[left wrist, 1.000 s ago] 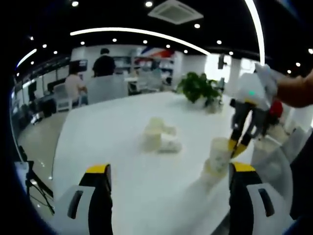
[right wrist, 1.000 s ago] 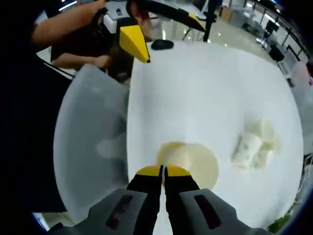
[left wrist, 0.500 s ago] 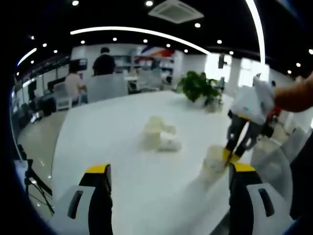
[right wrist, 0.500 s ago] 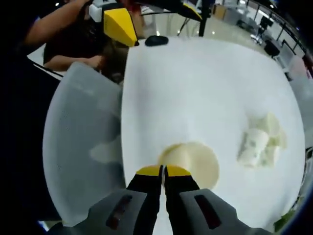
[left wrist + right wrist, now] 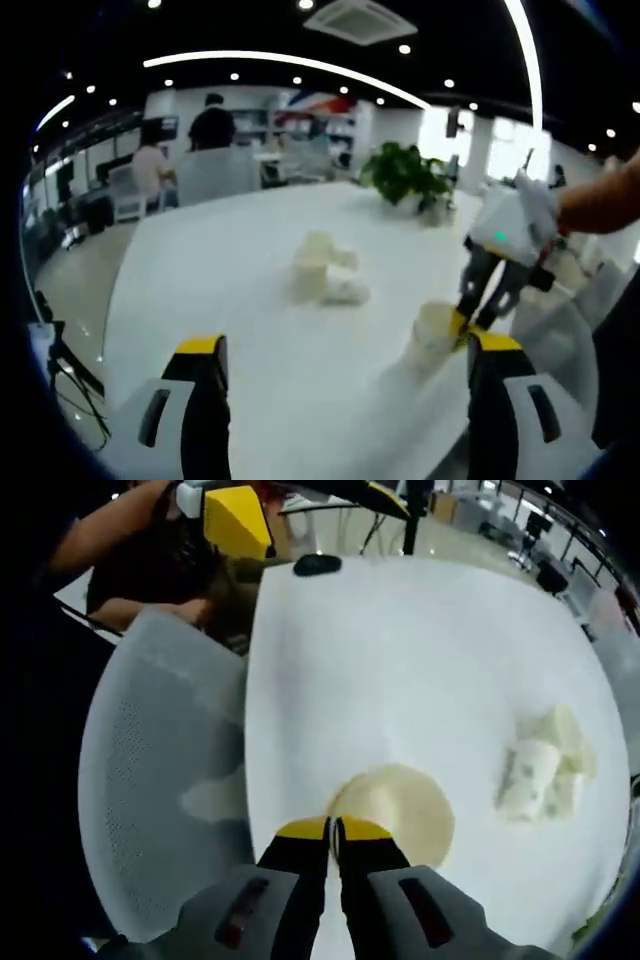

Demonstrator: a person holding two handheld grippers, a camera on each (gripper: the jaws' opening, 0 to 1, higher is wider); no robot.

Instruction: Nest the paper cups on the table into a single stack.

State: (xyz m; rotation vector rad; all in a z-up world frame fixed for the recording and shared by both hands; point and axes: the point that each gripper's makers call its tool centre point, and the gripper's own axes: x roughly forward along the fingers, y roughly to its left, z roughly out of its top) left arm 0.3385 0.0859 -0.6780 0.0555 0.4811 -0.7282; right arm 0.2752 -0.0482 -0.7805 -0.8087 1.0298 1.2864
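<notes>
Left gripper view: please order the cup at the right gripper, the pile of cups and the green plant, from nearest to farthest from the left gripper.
1. The cup, pinched at its rim by the right gripper, just ahead on the right.
2. The pile of cups, mid-table.
3. The green plant, at the far edge of the table.

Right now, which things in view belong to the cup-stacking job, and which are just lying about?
Job:
- upright cream paper cup, its rim pinched by the right gripper
- cluster of tipped cream paper cups mid-table
- left gripper, open
- white table

Lying about:
- green potted plant
- grey mesh chair
- small black oval object at the table edge
</notes>
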